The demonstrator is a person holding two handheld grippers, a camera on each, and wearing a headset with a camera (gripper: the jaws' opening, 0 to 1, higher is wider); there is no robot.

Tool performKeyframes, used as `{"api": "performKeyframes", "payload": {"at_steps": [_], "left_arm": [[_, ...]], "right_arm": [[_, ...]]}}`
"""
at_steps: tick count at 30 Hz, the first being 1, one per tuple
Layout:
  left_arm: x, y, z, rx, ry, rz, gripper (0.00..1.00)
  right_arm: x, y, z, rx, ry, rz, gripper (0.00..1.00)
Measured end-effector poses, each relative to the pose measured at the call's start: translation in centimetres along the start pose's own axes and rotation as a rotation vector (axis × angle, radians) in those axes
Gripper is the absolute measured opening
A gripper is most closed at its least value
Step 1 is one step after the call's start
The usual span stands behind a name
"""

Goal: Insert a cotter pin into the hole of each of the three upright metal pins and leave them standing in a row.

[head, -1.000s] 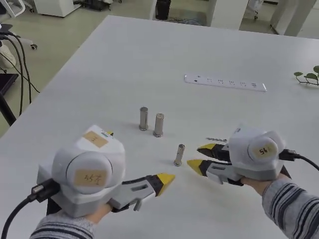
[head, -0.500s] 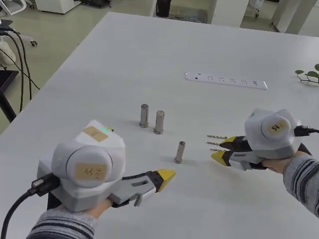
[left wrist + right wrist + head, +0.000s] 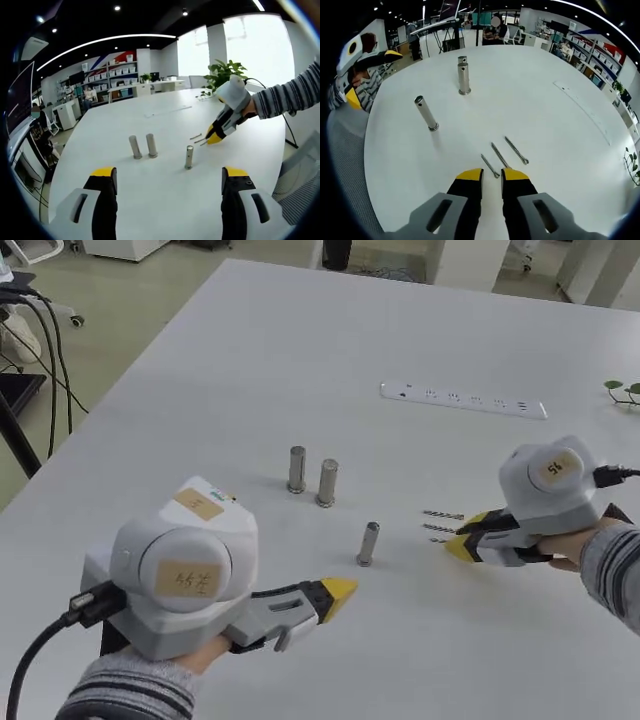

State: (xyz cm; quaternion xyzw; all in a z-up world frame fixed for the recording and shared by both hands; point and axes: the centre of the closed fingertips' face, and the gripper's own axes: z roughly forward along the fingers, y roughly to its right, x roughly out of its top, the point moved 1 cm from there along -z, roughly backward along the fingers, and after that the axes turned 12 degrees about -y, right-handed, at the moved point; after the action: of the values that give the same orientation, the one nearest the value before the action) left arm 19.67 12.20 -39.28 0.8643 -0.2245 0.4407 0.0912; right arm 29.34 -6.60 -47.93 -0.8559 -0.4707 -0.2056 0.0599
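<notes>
Three metal pins (image 3: 327, 482) stand upright on the white bench (image 3: 200, 390). In the head view two of them stand side by side, close but just apart. The lone pin (image 3: 368, 543) stands near them, at about 4 o'clock from the pair and off their line. All three cotter pins (image 3: 438, 527) lie flat on the bench at 3 o'clock from the lone pin, side by side and roughly parallel.

The right hand-held gripper (image 3: 493, 175) is low over the bench at 3 o'clock from the cotter pins, its yellow tips aimed toward 9 o'clock at them. In the right gripper view its jaws are drawn close, with a narrow strip of bench showing between them, and they grasp nothing. The near end of the leftmost cotter pin lies right at the mouth of that gap; whether a tip touches it I cannot tell. From there the lone pin stands at 10 o'clock and the pair farther off at 11 o'clock.

The left hand-held gripper (image 3: 169, 175) is released, its jaws spread wide and empty. It sits at about 7 o'clock from the lone pin in the head view, apart from all the pins. In the left gripper view all three pins stand beyond the gap between its jaws.

A power strip (image 3: 463, 400) lies toward 12 o'clock on the far side of the bench, and a small plant (image 3: 625, 390) shows at the 3 o'clock edge.
</notes>
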Motion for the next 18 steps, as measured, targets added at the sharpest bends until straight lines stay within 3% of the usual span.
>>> {"api": "performKeyframes", "payload": {"at_steps": [18], "left_arm": [[-0.12,0.29,0.04,-0.016,-0.009,0.016,0.81]], "right_arm": [[0.01,-0.62,0.10,0.048,-0.081,-0.064,0.00]]}}
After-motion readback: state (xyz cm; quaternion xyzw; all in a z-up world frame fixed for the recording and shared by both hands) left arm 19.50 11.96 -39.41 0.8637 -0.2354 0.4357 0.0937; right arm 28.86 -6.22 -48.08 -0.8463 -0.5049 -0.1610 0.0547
